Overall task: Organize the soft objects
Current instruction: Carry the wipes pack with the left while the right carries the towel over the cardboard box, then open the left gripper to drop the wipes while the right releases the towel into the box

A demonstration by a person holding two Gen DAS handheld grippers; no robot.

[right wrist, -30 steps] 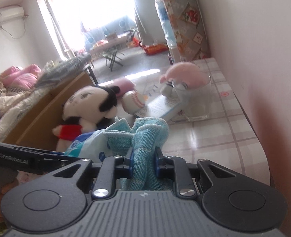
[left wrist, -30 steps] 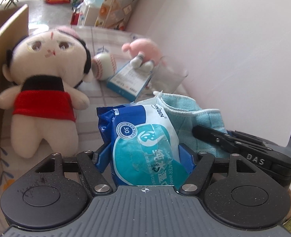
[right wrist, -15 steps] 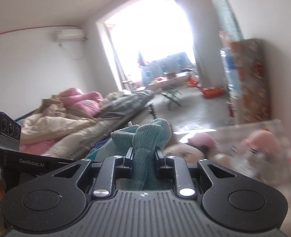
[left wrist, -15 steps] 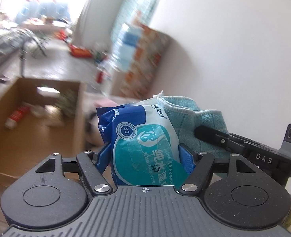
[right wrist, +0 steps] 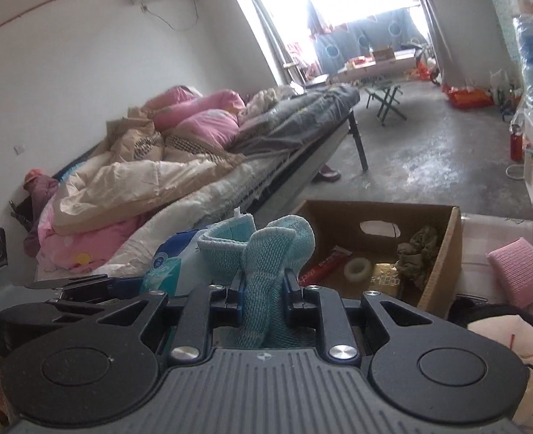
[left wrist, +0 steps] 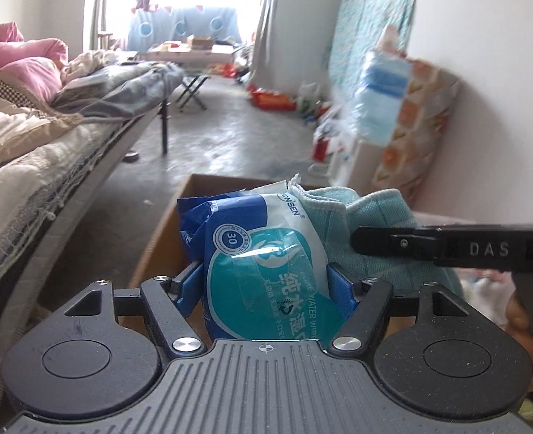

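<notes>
Left claw [left wrist: 266, 282] is closed on one pack of wet wipes [left wrist: 266, 253], jaws pinching its lower sides; the pack stands upright in the grip, held in the air above the near end of the cardboard box [right wrist: 443, 253]. Right claw [right wrist: 263, 285] is clamped on one teal cloth [right wrist: 266, 253], bunched into a fold between the pads, just right of the wipes and touching them (in the left wrist view the cloth [left wrist: 375, 224] sits behind the pack's right edge).

Handling, as judged: the wipes pack looks light, squashy, with a slick film wrapper, so it could slide if squeezed at the sealed end. A hold across the body, as now, seems soundest. The cloth is limp, light and grippy; any pinched fold will carry it, though loose ends will dangle and may snag the box rim.

Count in the box: one red tube [right wrist: 324, 262], one roll of tape [right wrist: 357, 269], one gold packet [right wrist: 386, 280], one crumpled olive rag [right wrist: 418, 253]. On the table to the right of the box: one pink sponge-like block [right wrist: 516, 275] and one plush doll [right wrist: 512, 340], only its head showing at the near right edge. Whether more lies under these I cannot tell.

Far left stands a bed [right wrist: 165, 181] heaped with quilts.
</notes>
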